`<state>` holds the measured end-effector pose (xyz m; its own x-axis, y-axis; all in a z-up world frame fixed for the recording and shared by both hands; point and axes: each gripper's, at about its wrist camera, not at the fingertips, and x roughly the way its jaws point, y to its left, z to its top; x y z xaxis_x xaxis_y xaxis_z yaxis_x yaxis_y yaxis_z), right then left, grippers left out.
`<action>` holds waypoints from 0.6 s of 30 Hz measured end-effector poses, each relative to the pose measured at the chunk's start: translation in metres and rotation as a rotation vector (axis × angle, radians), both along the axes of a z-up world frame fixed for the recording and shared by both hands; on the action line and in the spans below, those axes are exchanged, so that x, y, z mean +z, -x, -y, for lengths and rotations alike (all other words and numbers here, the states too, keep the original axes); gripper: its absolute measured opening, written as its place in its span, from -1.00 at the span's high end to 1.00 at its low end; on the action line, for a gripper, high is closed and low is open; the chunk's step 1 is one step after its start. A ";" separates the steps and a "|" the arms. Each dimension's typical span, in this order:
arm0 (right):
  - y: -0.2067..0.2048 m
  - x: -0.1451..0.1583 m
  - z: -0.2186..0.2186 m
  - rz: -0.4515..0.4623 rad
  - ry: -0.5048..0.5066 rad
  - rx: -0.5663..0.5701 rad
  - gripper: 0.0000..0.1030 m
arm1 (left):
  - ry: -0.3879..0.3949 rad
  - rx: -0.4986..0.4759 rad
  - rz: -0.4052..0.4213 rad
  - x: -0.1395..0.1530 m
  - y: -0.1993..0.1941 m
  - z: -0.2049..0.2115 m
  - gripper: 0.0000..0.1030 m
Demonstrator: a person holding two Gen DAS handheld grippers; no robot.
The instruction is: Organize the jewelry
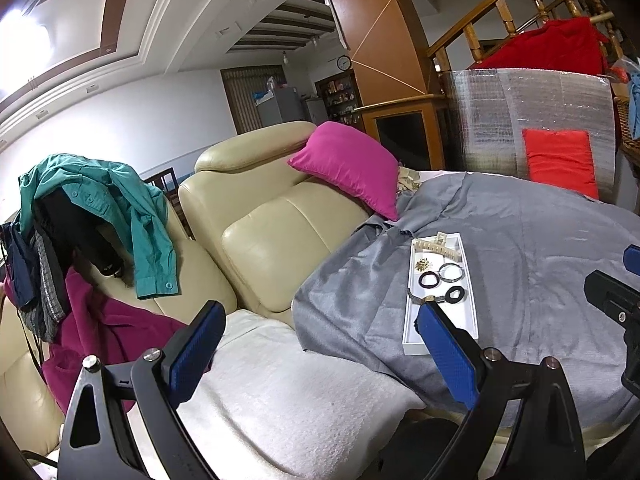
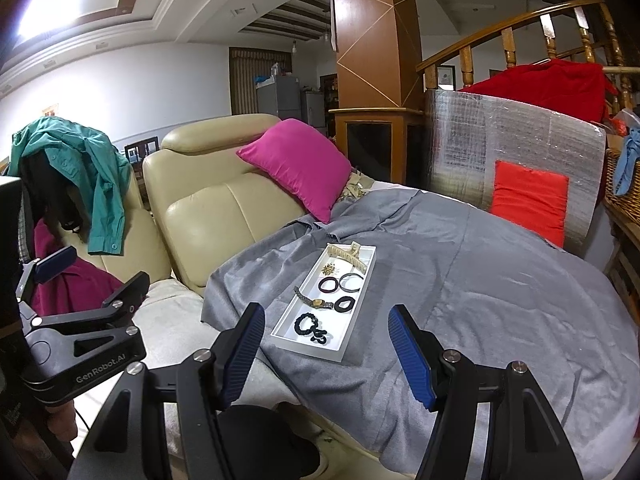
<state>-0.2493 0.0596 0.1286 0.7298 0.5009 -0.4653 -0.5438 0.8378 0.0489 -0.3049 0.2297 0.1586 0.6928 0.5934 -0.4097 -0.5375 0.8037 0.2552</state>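
A white tray (image 2: 362,280) lies on the grey cloth (image 2: 480,288) and holds a cream hair claw (image 2: 347,255), small gold pieces (image 2: 329,268), black hair ties (image 2: 329,285), a bangle (image 2: 351,282), a wristwatch (image 2: 316,302) and a black beaded bracelet (image 2: 310,326). The tray also shows in the left wrist view (image 1: 468,312). My right gripper (image 2: 326,344) is open and empty, just short of the tray's near end. My left gripper (image 1: 320,344) is open and empty, left of the tray over the white blanket (image 1: 280,400).
A cream leather sofa (image 1: 264,216) carries a magenta cushion (image 1: 352,166), a teal shirt (image 1: 132,208) and other clothes at the left. A silver foil panel (image 2: 520,152) with a red cushion (image 2: 528,200) stands behind the cloth. A wicker basket (image 2: 620,184) is at the right.
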 end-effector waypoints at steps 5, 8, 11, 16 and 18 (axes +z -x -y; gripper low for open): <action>-0.001 -0.001 -0.005 0.000 0.006 0.002 -0.33 | 0.004 0.008 -0.004 -0.003 -0.001 -0.007 -0.88; -0.002 -0.001 -0.008 0.000 0.008 0.003 -0.33 | 0.008 0.011 -0.006 -0.004 -0.001 -0.011 -0.88; -0.002 -0.001 -0.010 0.002 0.012 0.005 -0.33 | 0.010 0.018 -0.007 -0.005 -0.001 -0.014 -0.88; -0.006 -0.003 -0.016 0.003 0.016 0.012 -0.33 | 0.012 0.027 -0.012 -0.008 -0.002 -0.019 -0.88; -0.006 -0.004 -0.018 0.003 0.020 0.015 -0.33 | 0.014 0.029 -0.015 -0.009 -0.002 -0.020 -0.88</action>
